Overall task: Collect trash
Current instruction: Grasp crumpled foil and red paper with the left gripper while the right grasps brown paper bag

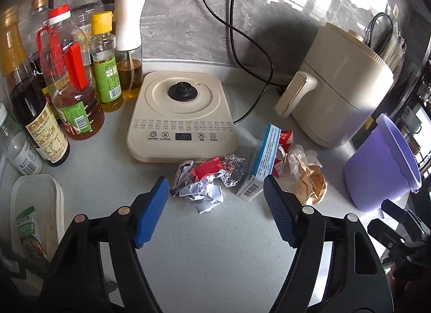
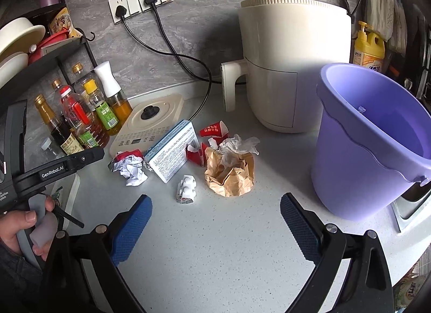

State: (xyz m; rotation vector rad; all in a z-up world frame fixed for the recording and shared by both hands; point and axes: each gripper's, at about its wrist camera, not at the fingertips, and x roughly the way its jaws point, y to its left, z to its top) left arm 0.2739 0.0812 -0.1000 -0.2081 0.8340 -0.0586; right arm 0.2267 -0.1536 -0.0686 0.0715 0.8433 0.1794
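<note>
Trash lies on the white counter: a crumpled red-and-white wrapper (image 1: 200, 185) (image 2: 129, 166), a foil ball (image 1: 235, 169), a blue-and-white carton (image 1: 260, 162) (image 2: 173, 150), red torn cups (image 2: 214, 130), a crumpled brown paper bag (image 1: 309, 178) (image 2: 230, 174) with clear plastic on top, and a small white blister pack (image 2: 186, 189). A purple bucket (image 1: 382, 165) (image 2: 371, 146) stands to the right. My left gripper (image 1: 215, 192) is open and empty, just before the wrapper. My right gripper (image 2: 215, 210) is open and empty, short of the blister pack and bag.
A cream kettle base (image 1: 183, 116) sits behind the trash. Oil and sauce bottles (image 1: 70, 76) stand at left, a cream air fryer (image 1: 342, 81) (image 2: 291, 62) at right. A white lidded tray (image 1: 35, 210) lies near left. A sink edge (image 2: 409, 208) is beyond the bucket.
</note>
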